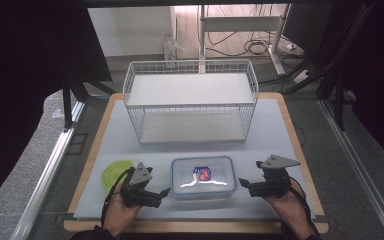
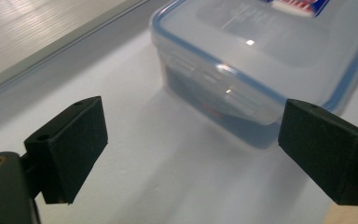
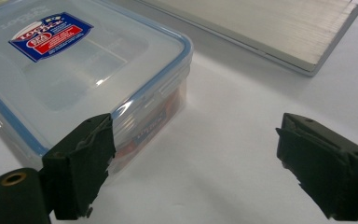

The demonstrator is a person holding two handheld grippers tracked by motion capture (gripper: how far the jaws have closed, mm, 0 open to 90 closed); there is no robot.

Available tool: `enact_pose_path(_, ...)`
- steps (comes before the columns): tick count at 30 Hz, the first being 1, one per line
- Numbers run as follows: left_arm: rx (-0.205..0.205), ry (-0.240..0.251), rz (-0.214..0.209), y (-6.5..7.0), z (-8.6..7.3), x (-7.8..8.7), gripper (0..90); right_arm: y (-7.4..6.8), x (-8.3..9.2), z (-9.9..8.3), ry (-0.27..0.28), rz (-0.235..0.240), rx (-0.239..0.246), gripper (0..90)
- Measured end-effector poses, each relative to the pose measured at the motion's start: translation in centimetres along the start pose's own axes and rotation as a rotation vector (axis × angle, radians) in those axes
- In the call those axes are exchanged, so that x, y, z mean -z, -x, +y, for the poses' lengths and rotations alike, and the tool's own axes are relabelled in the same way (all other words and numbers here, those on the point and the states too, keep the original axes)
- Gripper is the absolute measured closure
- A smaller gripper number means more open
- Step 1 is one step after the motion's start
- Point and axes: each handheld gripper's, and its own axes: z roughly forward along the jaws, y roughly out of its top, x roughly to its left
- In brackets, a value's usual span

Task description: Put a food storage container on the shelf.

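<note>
A pale table mat (image 1: 280, 130) covers most of a wooden-edged table. At its far end stands a white wire basket shelf (image 1: 190, 100) with two tiers, both bare.

Nearer the person, at the middle of the mat's front edge, sits a clear rectangular food container (image 1: 202, 177), its blue-rimmed snap-lock lid clipped on and a red and blue label on top. Its long axis runs left to right across the table, so each short end faces one gripper. To its left, partly behind the left hand, lies a round yellow-green lid (image 1: 114, 172), flat on the mat.

The left gripper (image 1: 164, 192) lies just beside the container's left end, pointing inward at it. In the left gripper view its jaws stand wide apart with bare mat between them and the container's corner just ahead. The right gripper (image 1: 241, 183) lies just beside the right end, also pointing inward, jaws spread. In the right gripper view one jaw overlaps the container's near corner; I cannot tell whether it touches, and nothing is clamped.

Both grippers sit about equally near, one on each side, suited to a two-handed squeeze along the long axis.
</note>
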Motion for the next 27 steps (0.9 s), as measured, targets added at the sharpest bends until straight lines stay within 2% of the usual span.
enact_pose_path(6,0.062,0.011,-0.06,0.0,0.9,0.0,3.2,-0.3,0.0,0.5,0.001,0.011,-0.013,8.5)
enact_pose_path(10,0.066,-0.01,-0.088,0.1,1.5,-0.5,2.8,-0.5,-0.2,1.0,-0.007,0.033,-0.023,6.9)
enact_pose_path(13,0.076,-0.008,-0.116,0.3,1.8,-0.9,2.5,-0.9,-0.4,1.7,-0.015,0.052,-0.025,3.5)
enact_pose_path(17,0.094,-0.009,-0.147,0.2,2.2,-1.5,1.9,-1.7,-1.1,2.5,-0.049,0.077,0.004,2.5)
enact_pose_path(21,0.105,-0.033,-0.15,0.1,2.6,-2.4,1.9,-2.6,-2.0,3.1,-0.089,0.115,0.024,2.5)
enact_pose_path(23,0.104,-0.052,-0.151,0.0,2.7,-2.9,1.8,-2.7,-2.5,3.3,-0.099,0.132,0.026,3.8)
enact_pose_path(24,0.11,-0.055,-0.165,-0.2,2.7,-3.1,1.2,-2.7,-2.6,3.3,-0.103,0.14,0.022,4.3)
enact_pose_path(27,0.154,-0.058,-0.2,-0.7,2.8,-3.6,0.3,-2.3,-3.2,3.3,-0.128,0.167,-0.008,5.1)
